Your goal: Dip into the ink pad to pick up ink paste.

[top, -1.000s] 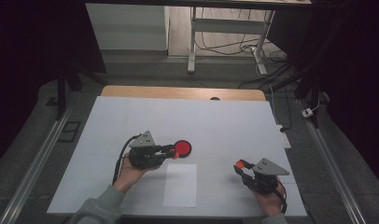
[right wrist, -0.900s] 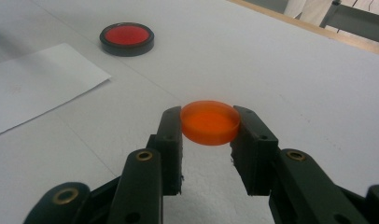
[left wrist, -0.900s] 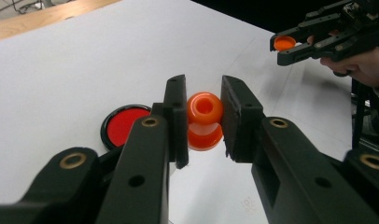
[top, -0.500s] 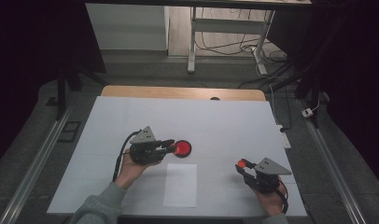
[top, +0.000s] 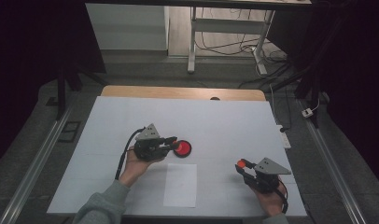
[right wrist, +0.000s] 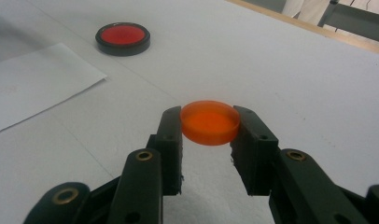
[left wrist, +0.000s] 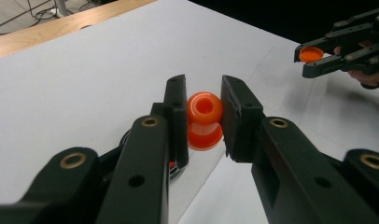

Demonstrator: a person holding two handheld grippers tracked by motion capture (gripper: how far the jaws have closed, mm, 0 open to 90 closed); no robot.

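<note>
We note: left gripper (left wrist: 204, 119) fingers clenched on orange spool-shaped piece (left wrist: 204, 120), held just above red disc (top: 182, 148) on table (top: 225, 121). Right gripper (right wrist: 210, 125) grasps orange cap (right wrist: 210, 122), well apart to right; left hand nearer disc.

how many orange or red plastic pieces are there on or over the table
3. An orange spool-shaped piece clamped in the left gripper; an orange cap clamped in the right gripper; a red disc in a black ring lying on the table beside the paper sheet.
</note>
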